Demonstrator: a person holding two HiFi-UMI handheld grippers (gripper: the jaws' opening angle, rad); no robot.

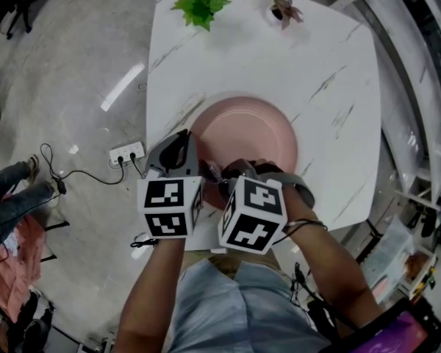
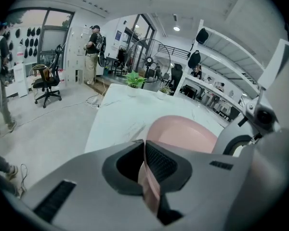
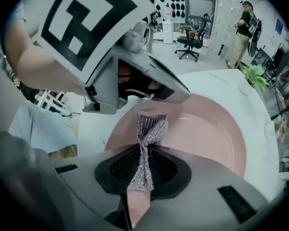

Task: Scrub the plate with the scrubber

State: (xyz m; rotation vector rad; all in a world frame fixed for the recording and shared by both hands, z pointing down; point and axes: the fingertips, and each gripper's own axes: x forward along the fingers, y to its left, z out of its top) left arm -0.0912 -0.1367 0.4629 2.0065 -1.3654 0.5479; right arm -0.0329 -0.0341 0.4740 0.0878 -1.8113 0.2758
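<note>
Sadly, hard to see the near edge of the pink plate [image 1: 244, 134] from the head view: covered by the two marker cubes. Sits on the white table [image 1: 316, 57], close to its near side. No way to spot the scrubber from up there.

Easier from the left gripper view: left gripper [image 2: 147, 171] squeezed shut on the plate's rim, thin pink edge pinched between the two dark pads. Near part of the plate cut off there by the gripper's own grey body.

Clear from the right gripper view too: right gripper [image 3: 140, 172] closed tight on the silver mesh scrubber [image 3: 150, 129], pinched in the middle so the top fans out (like a little bow). Pokes out over the near part of the plate, just below the left gripper. Touching the plate or not? Cannot tell.

Far back on the table, a green plant [image 1: 201, 6] and a small reddish plant [image 1: 284, 9], pots too small to make out. Down on the floor to the left, a power strip [image 1: 127, 153] with a cable.
</note>
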